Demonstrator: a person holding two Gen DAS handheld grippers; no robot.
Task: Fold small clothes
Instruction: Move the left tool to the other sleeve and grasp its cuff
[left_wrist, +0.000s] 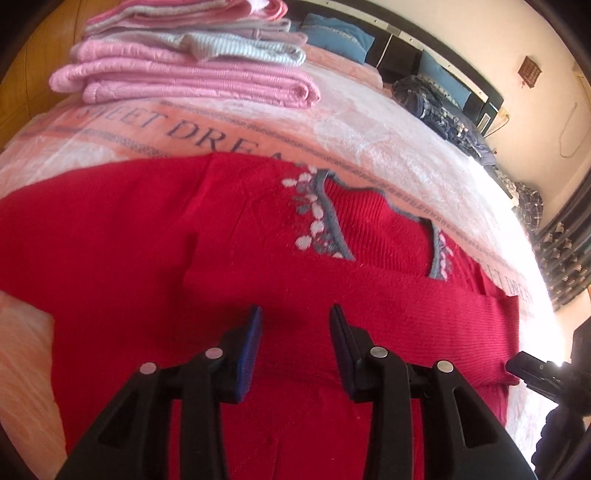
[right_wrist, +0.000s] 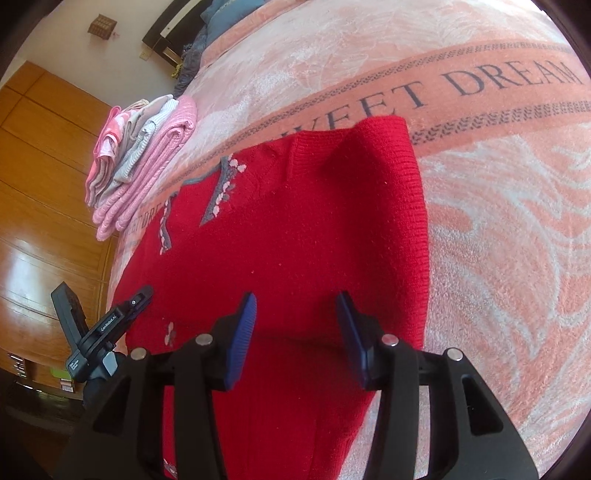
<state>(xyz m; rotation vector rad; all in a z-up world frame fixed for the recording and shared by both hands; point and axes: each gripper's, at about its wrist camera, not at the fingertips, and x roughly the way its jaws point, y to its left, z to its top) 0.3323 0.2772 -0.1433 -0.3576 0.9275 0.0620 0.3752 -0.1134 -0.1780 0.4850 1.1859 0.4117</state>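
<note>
Left wrist view
Left gripper (left_wrist: 295, 314): nearest the lens, black arms with blue pads, jaws spread wide, nothing between them, poised over red knit.
Sweater (left_wrist: 184, 240): red, spread flat on the blanket, filling the lower half; grey neckline with white flower trim right of centre; one sleeve folded across the body toward the right.
Blanket (left_wrist: 388, 147): pink and white, lettered "SWEET DREAM", covering the bed.
Stack (left_wrist: 184, 70): folded pink and pale striped clothes, top left, beyond the sweater and apart from it.
Right gripper (left_wrist: 532, 369): only a black tip shows at the right edge, beside the sleeve end; its opening cannot be told from this side.

Right wrist view
Right gripper (right_wrist: 295, 314): close up, blue pads set wide apart, empty, above the sweater (right_wrist: 295, 240).
Sleeve (right_wrist: 388, 166): folded over, its edge running along the blanket (right_wrist: 498, 221).
Left gripper (right_wrist: 140, 295): black tip at the sweater's left edge.
Stack (right_wrist: 147, 155): upper left, near the bed's edge.
Wardrobe (right_wrist: 48, 184): orange wood, far left.
</note>
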